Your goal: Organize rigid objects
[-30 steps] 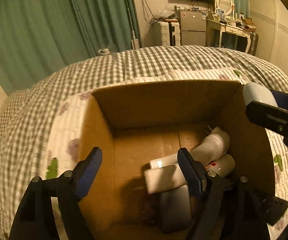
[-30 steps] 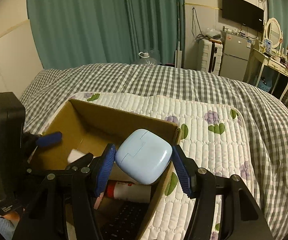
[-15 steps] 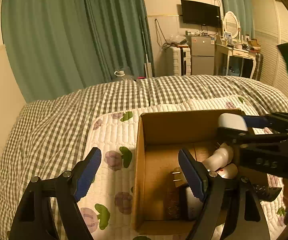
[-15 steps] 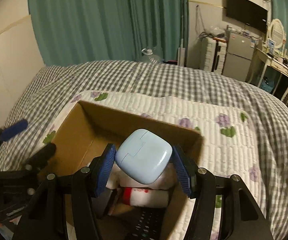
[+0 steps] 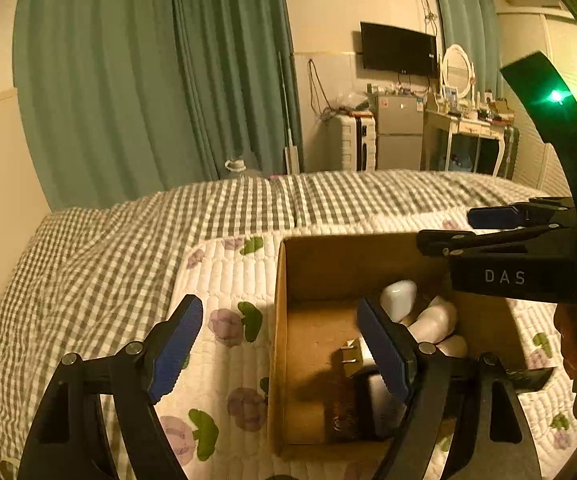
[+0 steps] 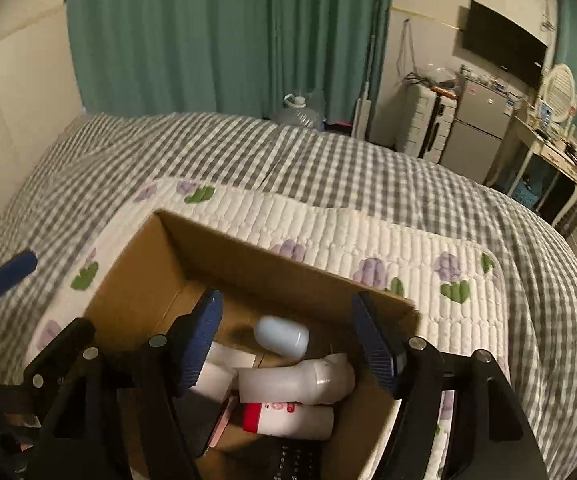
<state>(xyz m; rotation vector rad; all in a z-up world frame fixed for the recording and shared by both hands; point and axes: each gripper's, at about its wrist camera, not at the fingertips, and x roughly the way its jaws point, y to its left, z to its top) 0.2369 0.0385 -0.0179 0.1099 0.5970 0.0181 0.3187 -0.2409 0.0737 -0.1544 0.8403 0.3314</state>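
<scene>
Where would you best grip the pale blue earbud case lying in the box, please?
Grip the earbud case across its narrow rounded sides, coming straight down from above: the cardboard box wall and the white bottle block side approaches, and only its top is exposed.

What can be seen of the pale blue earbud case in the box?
The pale blue earbud case is a small rounded pebble of smooth, glossy plastic, lid shut. It lies free inside the cardboard box near the far wall, beside a white bottle. The right gripper stands open above it, touching nothing.
</scene>
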